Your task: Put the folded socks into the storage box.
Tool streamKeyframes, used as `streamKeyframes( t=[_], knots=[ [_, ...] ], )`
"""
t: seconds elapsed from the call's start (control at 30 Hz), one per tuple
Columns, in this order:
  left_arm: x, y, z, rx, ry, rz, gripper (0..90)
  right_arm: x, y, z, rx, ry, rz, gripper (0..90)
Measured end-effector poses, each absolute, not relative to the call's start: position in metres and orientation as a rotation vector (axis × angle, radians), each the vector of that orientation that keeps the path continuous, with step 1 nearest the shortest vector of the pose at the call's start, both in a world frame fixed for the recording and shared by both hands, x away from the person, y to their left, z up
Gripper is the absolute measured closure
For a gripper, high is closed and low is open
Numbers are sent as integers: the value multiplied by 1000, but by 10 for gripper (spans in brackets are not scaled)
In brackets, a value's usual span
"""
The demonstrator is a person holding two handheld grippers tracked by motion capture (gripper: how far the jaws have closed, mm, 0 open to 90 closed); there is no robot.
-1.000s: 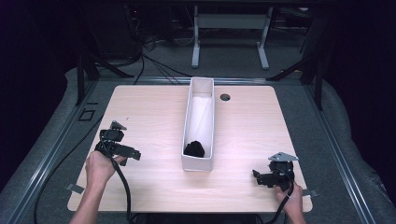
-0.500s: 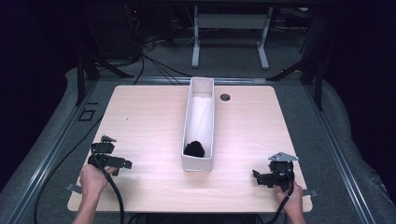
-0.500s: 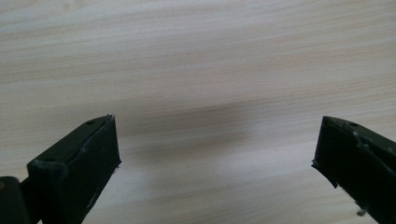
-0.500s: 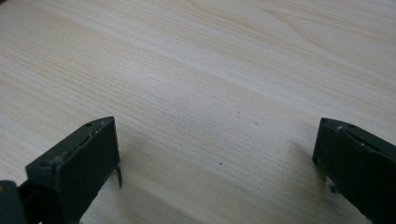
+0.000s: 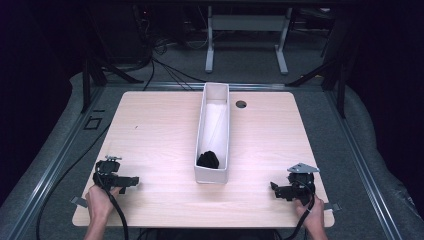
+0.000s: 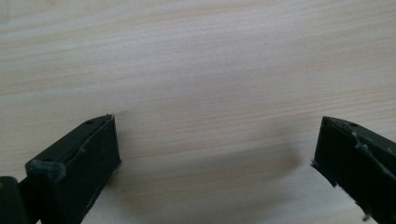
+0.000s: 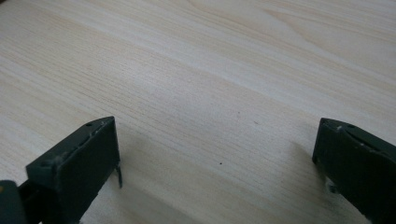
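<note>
A long white box [image 5: 223, 116] stands lengthwise in the middle of the wooden table [image 5: 155, 125]. A small black object [image 5: 208, 160] lies inside it at the near end. My left gripper [image 5: 132, 183] rests low at the table's near left, held by a hand, with its jaws pointing right toward the box. In the left gripper view the left gripper [image 6: 218, 122] is open over bare wood. My right gripper [image 5: 275, 189] sits at the near right with its jaws pointing left. In the right gripper view the right gripper [image 7: 217, 122] is open, with nothing between its fingers.
A round cable hole [image 5: 241, 104] sits in the tabletop just right of the box's far end. Bare wood stretches on both sides of the box. Behind the table are cables [image 5: 165, 65] on the floor and a metal stand [image 5: 245, 30].
My left gripper has moved toward the near table edge and slightly left, lower over the wood. The right gripper, the box and the black object have stayed put.
</note>
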State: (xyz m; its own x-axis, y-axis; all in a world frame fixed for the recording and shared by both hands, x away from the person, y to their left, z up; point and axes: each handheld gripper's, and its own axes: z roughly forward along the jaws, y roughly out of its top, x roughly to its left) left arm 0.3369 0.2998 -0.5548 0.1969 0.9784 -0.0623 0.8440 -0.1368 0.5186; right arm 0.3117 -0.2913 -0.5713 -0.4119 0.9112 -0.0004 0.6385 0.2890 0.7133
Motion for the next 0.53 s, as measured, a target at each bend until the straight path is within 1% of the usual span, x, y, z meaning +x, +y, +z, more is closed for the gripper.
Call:
streamKeyframes(
  t=[0.1,0.27,0.3,0.4,0.53],
  knots=[
    [334,298,-560,2046,1651,504,0,312,-291,-571,1390,2155,903,0],
    [326,301,-568,1938,1628,596,0,312,-291,-571,1390,2155,902,0],
    [326,301,-568,1938,1628,596,0,312,-291,-571,1389,2156,904,0],
    [321,303,-574,1880,1584,648,0,312,-291,-571,1390,2155,903,0],
    [322,303,-574,1879,1581,648,0,312,-291,-571,1390,2156,904,0]
  ],
)
